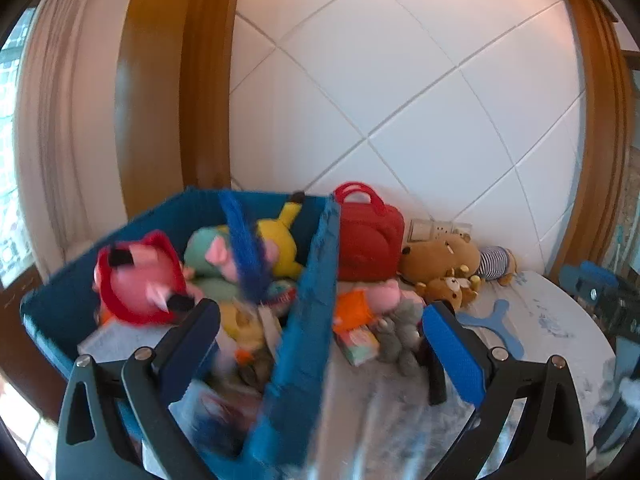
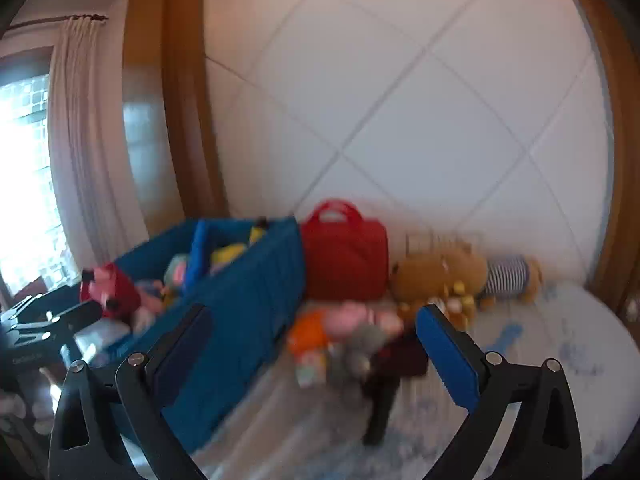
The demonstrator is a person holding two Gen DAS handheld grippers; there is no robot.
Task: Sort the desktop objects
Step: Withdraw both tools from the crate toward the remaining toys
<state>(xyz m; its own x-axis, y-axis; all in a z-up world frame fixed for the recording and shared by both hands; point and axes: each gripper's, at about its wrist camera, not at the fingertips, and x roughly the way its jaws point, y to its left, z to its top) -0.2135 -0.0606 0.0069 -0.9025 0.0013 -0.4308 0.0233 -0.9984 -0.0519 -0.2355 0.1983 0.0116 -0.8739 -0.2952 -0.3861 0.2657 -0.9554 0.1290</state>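
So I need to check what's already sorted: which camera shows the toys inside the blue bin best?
The left wrist view: it looks down into the blue bin, showing the pink plush and yellow plush fairly sharply. The right wrist view is blurred and sees the bin mostly from outside, toys only peeking over the rim.

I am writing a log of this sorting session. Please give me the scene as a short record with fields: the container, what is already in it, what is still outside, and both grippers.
container: blue fabric storage bin on the pale patterned tabletop
inside bin: yellow plush toy, pink plush with red trim, other soft toys
outside bin: red zip bag with handles, brown plush bears, orange-and-pink plush pig, grey plush
left gripper: open, empty, straddling the bin wall
right gripper: open, empty
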